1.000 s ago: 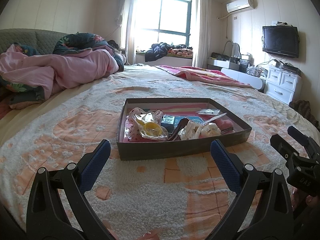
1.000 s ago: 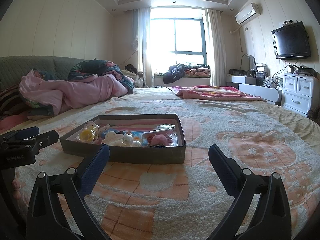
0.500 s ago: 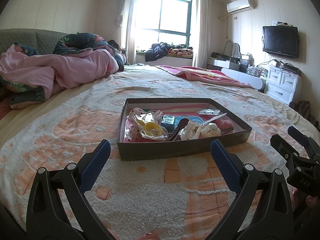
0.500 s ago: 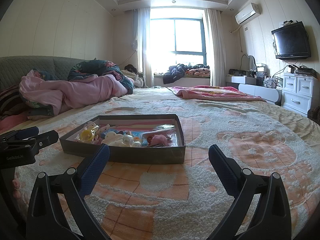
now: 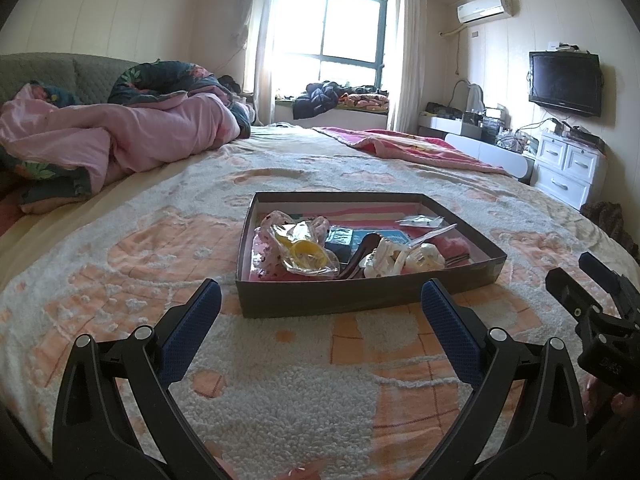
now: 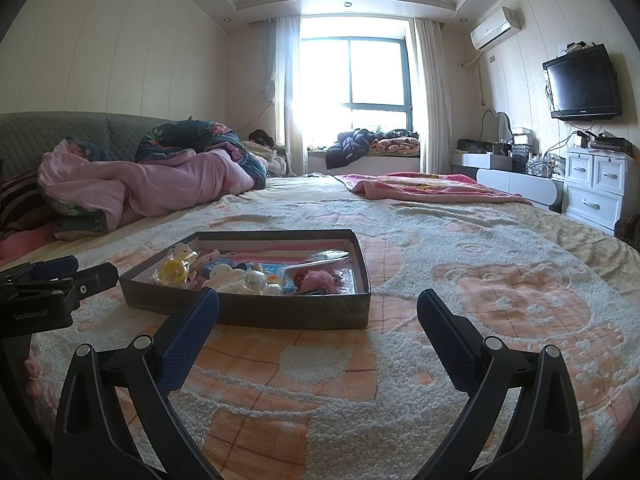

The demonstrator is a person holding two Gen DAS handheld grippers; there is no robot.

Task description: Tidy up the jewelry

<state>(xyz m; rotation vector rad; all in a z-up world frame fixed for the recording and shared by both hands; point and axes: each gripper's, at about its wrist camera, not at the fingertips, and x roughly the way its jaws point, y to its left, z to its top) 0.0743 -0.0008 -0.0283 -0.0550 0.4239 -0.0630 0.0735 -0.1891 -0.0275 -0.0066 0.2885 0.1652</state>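
Cardboard tray point(image 5: 360, 300) sits just ahead of both splayed, empty tools, left gripper point(image 5: 320, 308) and right gripper point(image 6: 318, 312); jewelry point(image 5: 400, 258) lies jumbled inside it, fitting unsorted pieces or a finished gathering

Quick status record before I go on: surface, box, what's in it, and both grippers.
surface: bed blanket, cream with orange pattern
box: shallow dark open box lying flat on the blanket
contents: yellow ring in a clear bag, white pearly pieces, pink fluffy piece, dark blue packet; all loose and jumbled
left gripper: open, empty, short of the box
right gripper: open, empty, short of the box
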